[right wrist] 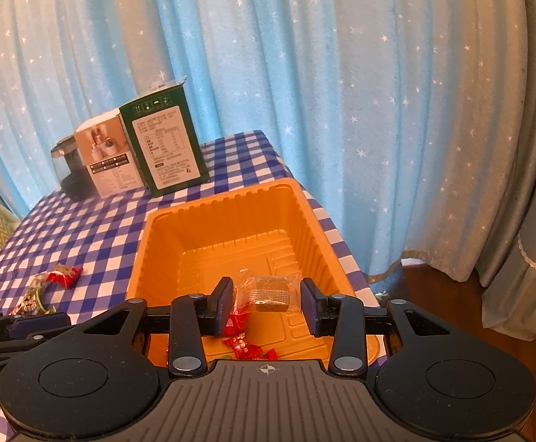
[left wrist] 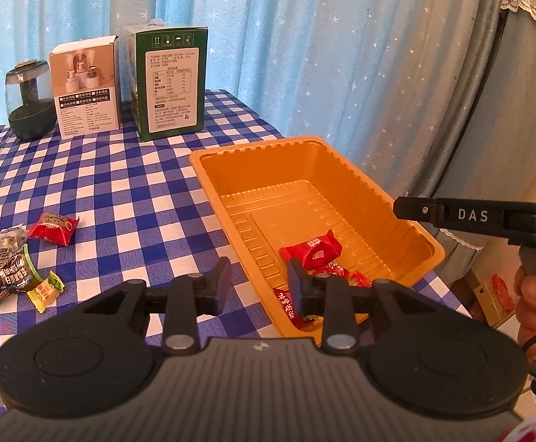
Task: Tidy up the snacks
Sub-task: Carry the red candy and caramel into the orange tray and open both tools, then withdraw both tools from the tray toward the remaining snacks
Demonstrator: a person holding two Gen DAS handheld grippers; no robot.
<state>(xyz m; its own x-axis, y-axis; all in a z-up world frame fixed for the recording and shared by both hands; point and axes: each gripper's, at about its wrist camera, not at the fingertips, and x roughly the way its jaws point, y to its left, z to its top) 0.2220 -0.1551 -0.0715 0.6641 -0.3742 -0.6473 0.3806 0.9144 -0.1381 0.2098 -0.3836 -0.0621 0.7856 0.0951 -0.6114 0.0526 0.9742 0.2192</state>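
Note:
An orange plastic tray [left wrist: 341, 169] [right wrist: 172, 228] sits on the blue checked table and holds several red-wrapped snacks [left wrist: 312, 252] at its near end. My left gripper [left wrist: 258, 283] hovers open over the tray's near-left rim, with nothing between its pads. My right gripper [right wrist: 268, 304] hangs over the tray's near end, shut on a clear-wrapped dark snack [right wrist: 271, 293]. From the left wrist view the right gripper's finger [left wrist: 415, 210] shows side-on above the tray's right rim. Loose snacks lie left of the tray: a red packet [left wrist: 52, 228] [right wrist: 63, 274], a dark-wrapped bundle [left wrist: 8, 276] and a yellow-green candy [left wrist: 45, 291].
At the table's far side stand a green box [left wrist: 170, 81], a white box [left wrist: 85, 88] and a dark glass jar [left wrist: 30, 101]. A starred blue curtain hangs behind. The table's right edge runs just beyond the tray. A person's hand [left wrist: 533, 302] grips the right tool.

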